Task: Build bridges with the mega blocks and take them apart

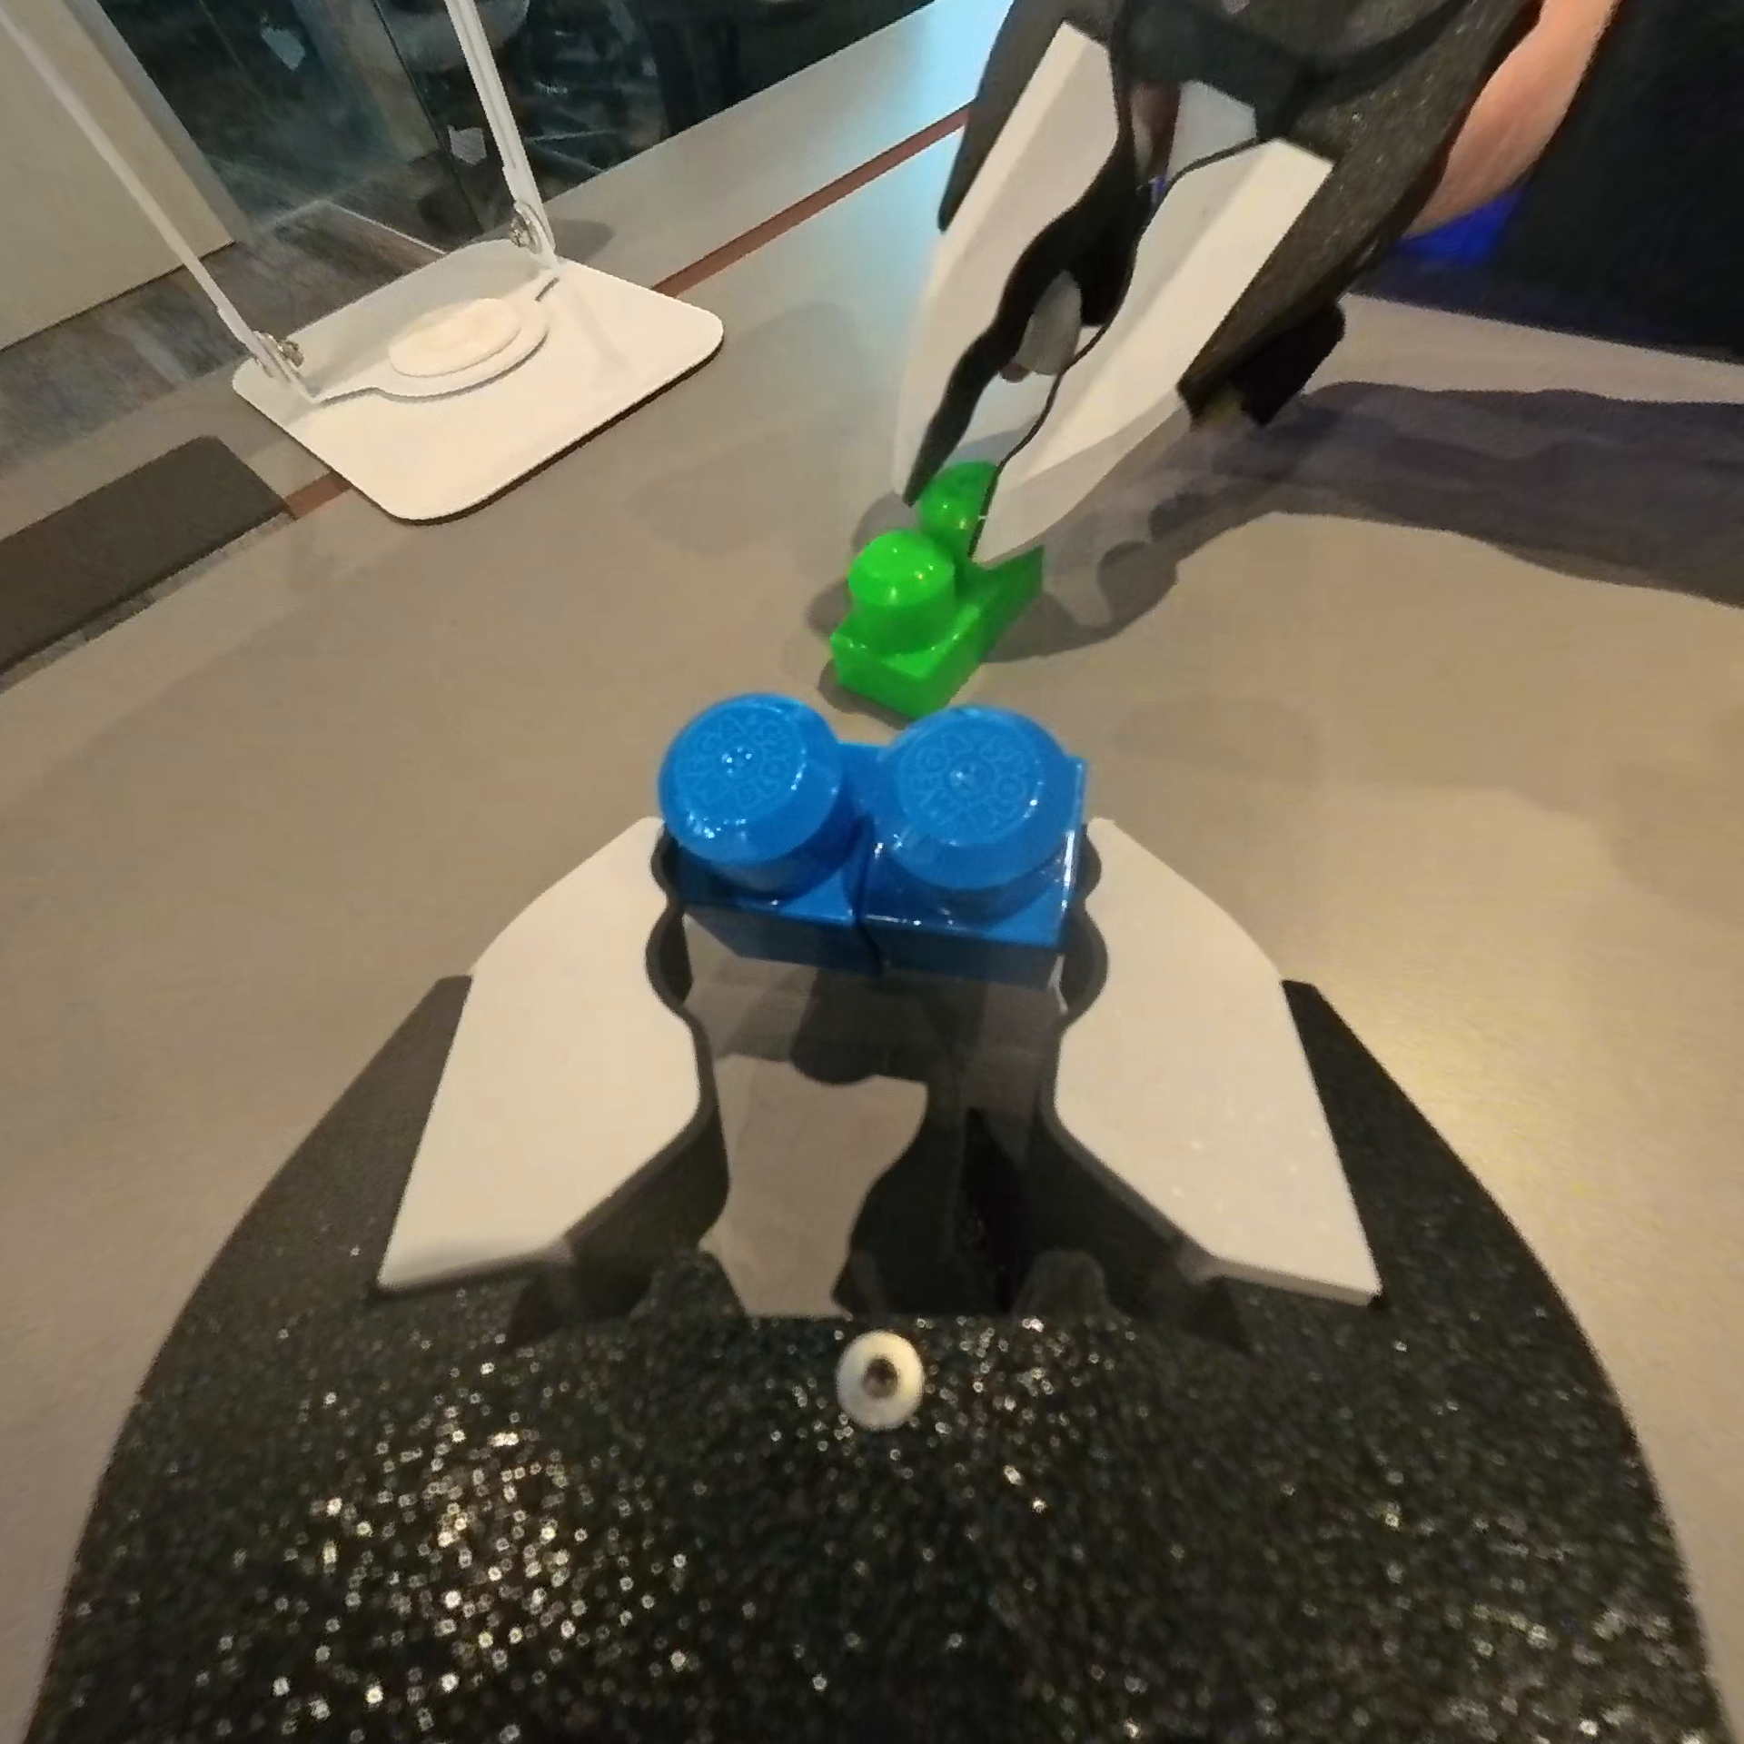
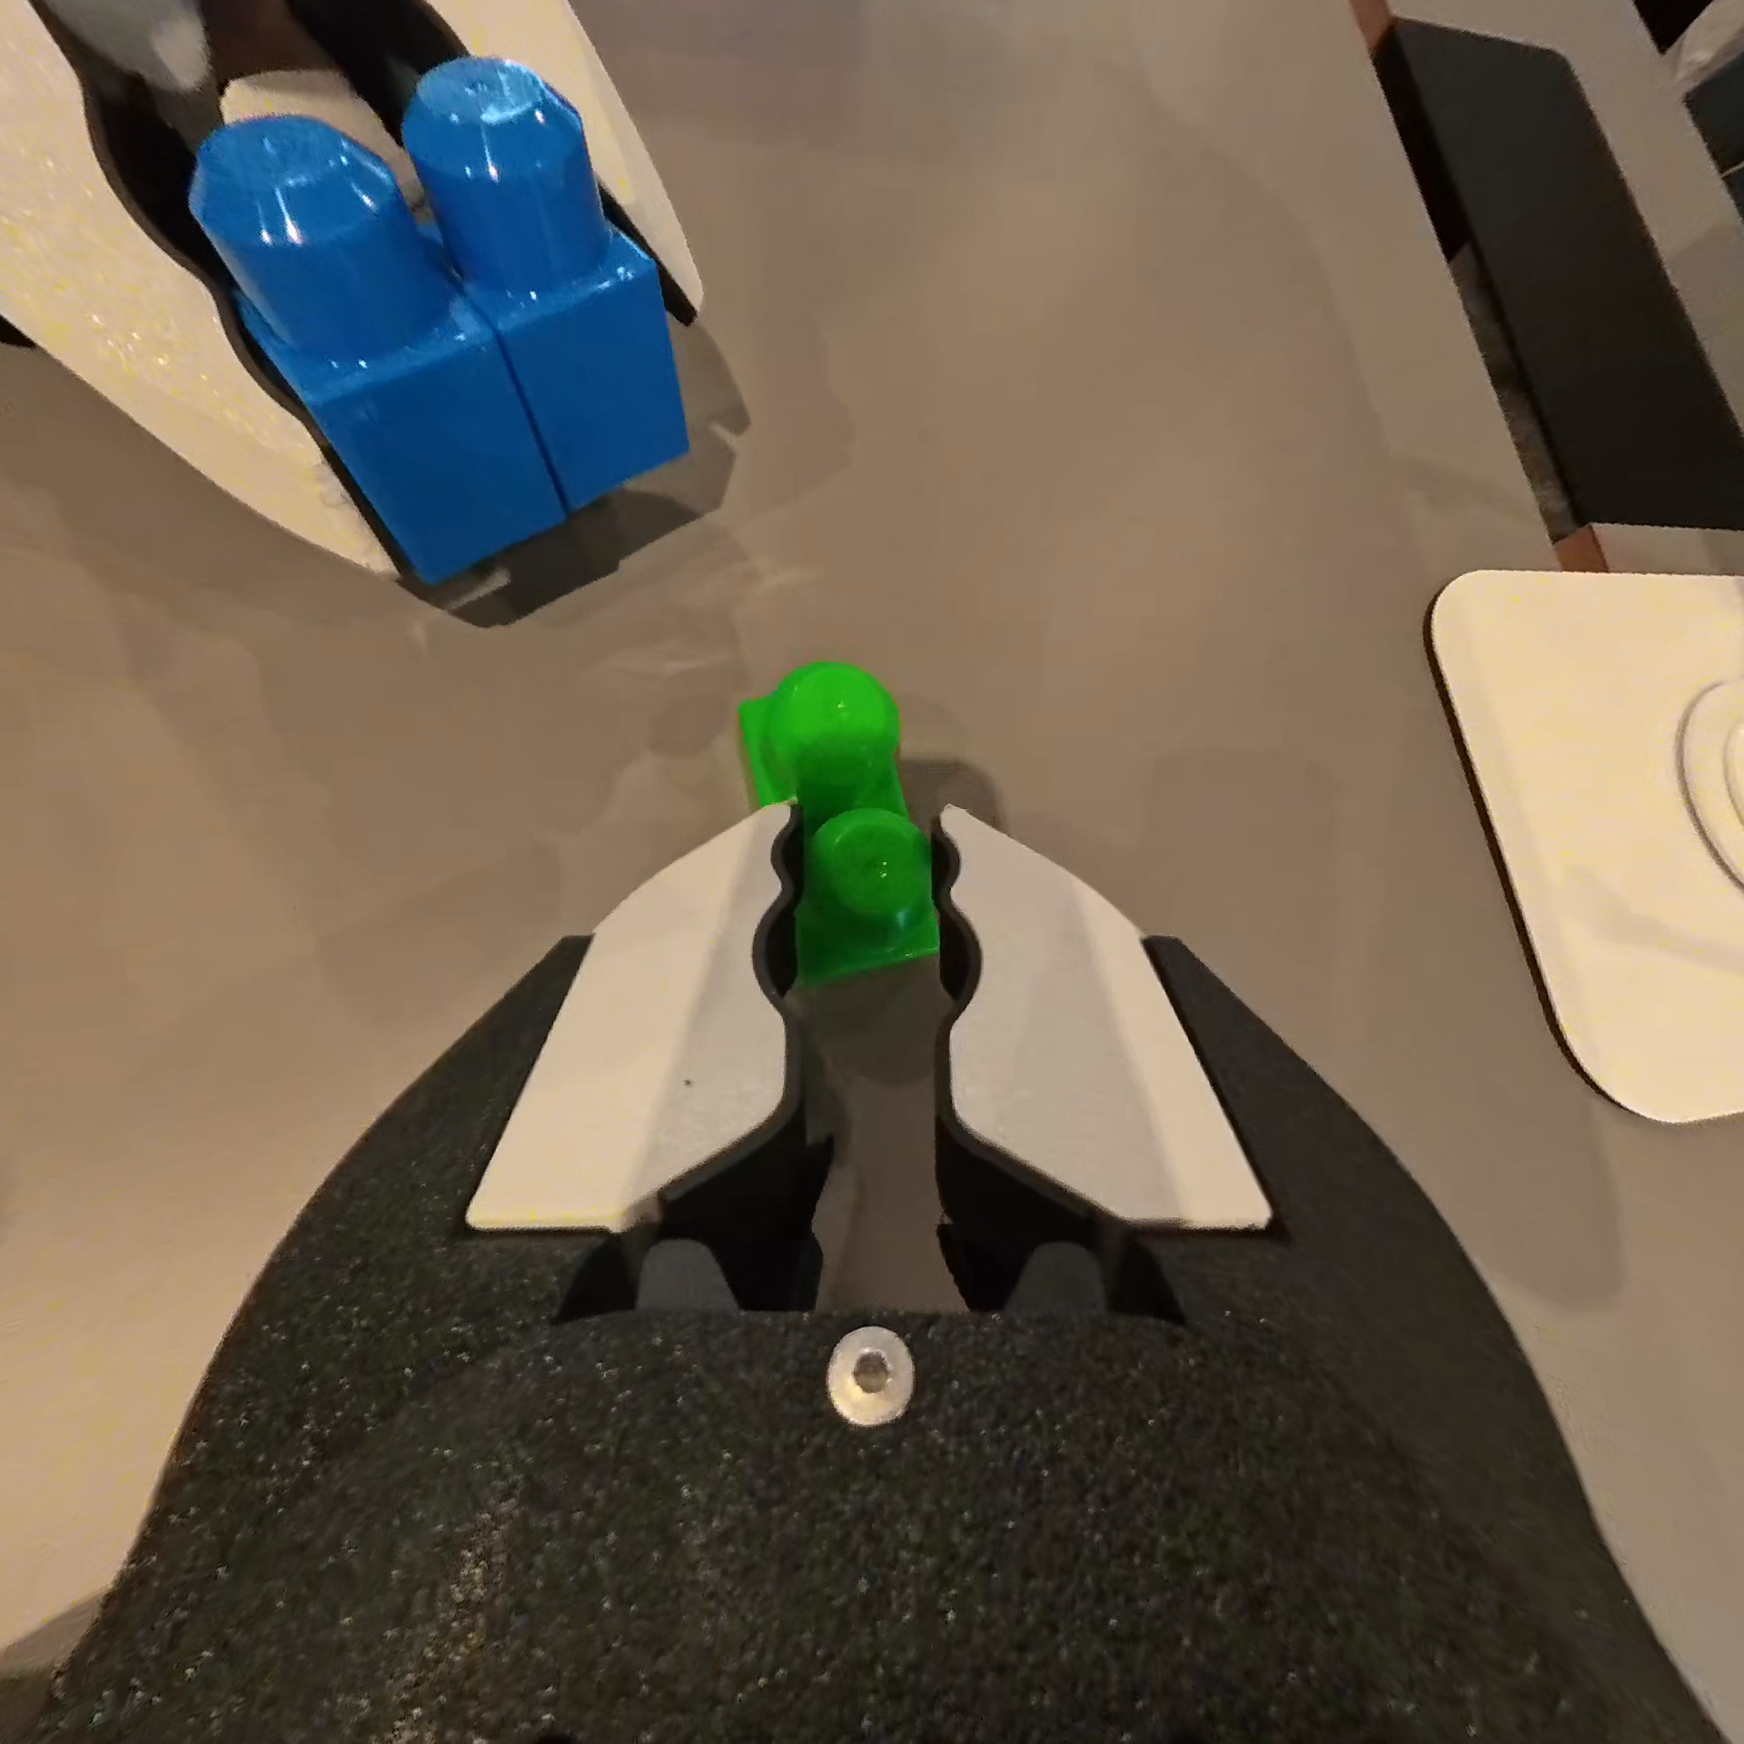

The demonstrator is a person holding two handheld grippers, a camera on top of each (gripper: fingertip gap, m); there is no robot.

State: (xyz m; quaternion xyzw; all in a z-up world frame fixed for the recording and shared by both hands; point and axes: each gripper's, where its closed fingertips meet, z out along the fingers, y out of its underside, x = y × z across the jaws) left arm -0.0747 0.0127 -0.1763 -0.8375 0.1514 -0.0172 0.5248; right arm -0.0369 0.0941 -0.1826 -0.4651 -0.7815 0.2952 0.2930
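Bridge absent: blocks separate. Left gripper (image 1: 873, 906) clamps blue block (image 1: 878, 849) above table (image 1: 330, 802); right gripper (image 2: 863, 849) straddles green block (image 2: 840, 821), squeeze unclear. Joining remains.

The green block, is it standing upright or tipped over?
Upright: the green block rests flat on the table, both studs pointing up.

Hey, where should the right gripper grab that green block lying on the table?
Grip the green block across its narrow base, right gripper coming from above at the near end; its long flat sides already sit between the open fingers.
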